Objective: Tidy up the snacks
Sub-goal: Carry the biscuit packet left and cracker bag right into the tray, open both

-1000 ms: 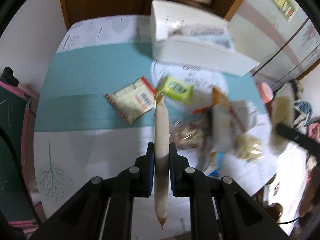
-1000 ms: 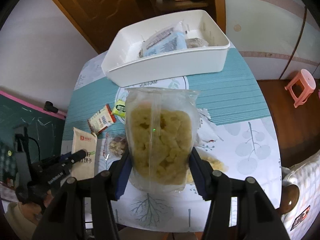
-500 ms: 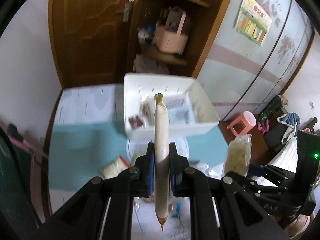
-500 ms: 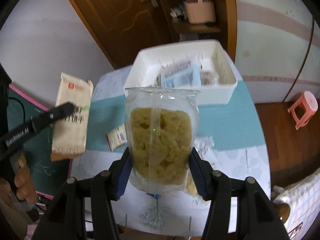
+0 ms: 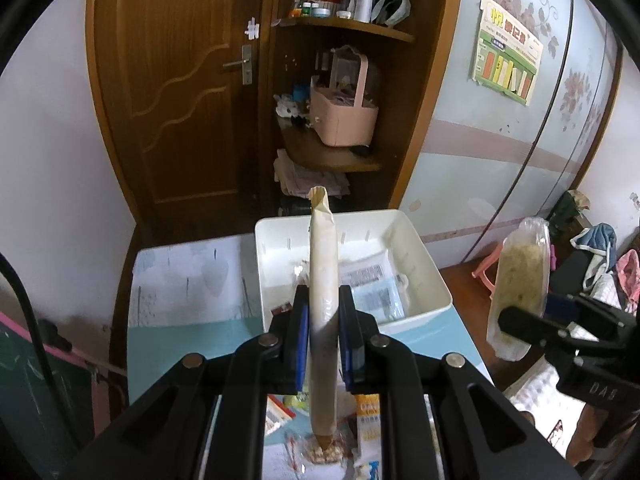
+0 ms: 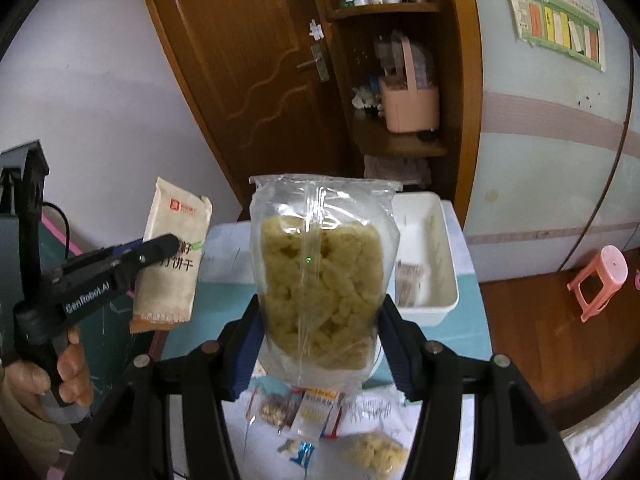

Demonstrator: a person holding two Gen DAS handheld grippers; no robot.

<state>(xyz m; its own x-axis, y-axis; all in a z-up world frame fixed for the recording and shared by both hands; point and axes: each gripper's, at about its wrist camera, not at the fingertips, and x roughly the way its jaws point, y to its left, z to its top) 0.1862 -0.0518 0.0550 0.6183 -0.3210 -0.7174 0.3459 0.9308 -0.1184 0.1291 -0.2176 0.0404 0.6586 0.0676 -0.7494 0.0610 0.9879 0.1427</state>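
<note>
My left gripper (image 5: 324, 320) is shut on a beige cracker packet (image 5: 323, 280), seen edge-on, held high above the table. The packet's face shows in the right wrist view (image 6: 172, 256). My right gripper (image 6: 320, 320) is shut on a clear bag of yellow puffed snacks (image 6: 320, 280), also raised; it also shows in the left wrist view (image 5: 520, 280). A white bin (image 5: 424, 264) with several packets inside sits on the far part of the table, ahead of and below both grippers; it also shows in the right wrist view (image 6: 444, 288).
Loose snack packets (image 6: 316, 412) lie on the table (image 5: 192, 280) under the grippers. A wooden door (image 5: 180, 100) and a corner shelf with a pink basket (image 5: 344, 120) stand behind the table. A pink stool (image 6: 600, 280) stands on the floor at right.
Both grippers have risen and tilted up with their packets. The views swung from the tabletop toward the door and shelf, and the bin now sits lower in view.
</note>
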